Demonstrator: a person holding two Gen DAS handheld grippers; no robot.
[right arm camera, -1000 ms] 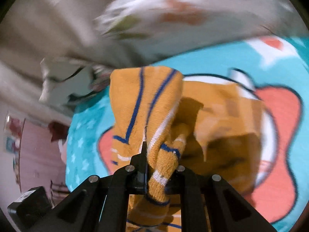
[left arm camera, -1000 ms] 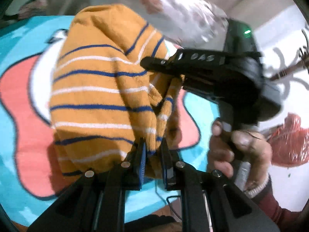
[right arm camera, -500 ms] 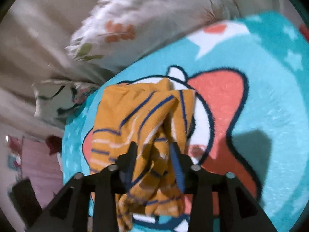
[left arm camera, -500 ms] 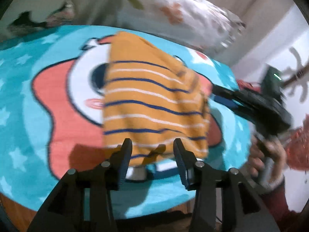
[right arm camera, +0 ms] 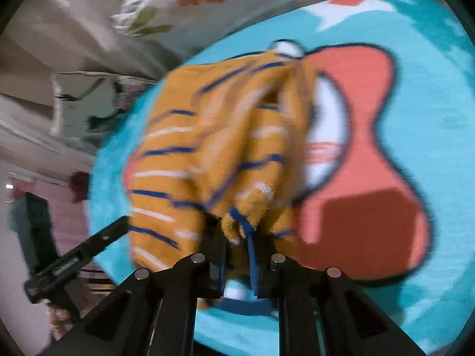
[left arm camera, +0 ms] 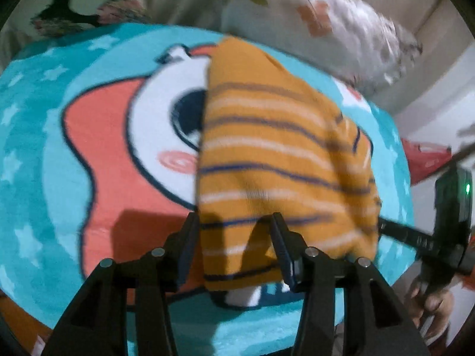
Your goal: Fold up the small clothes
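The striped sweater point(left arm camera: 279, 172) lies on the round mat point(left arm camera: 74, 154), over the white face of the mat's cartoon figure and a little toward the near edge; it is already doubled, but its side near the right gripper point(right arm camera: 237, 246) is bunched into thick ridges. The fingers of the left gripper point(left arm camera: 234, 237) are apart and opening, standing over the near hem with cloth between them but not pressed; the fingers of the right gripper are closing on a bunched corner of the sweater, which sits between them. I judge the step in hand to be taking new holds for the next fold; to do it well, each hold should take all layers at the hem; the cloth should be pulled flat before it is carried over, so the ridges do not stay inside; the soft knit will likely slip if only one layer is taken.
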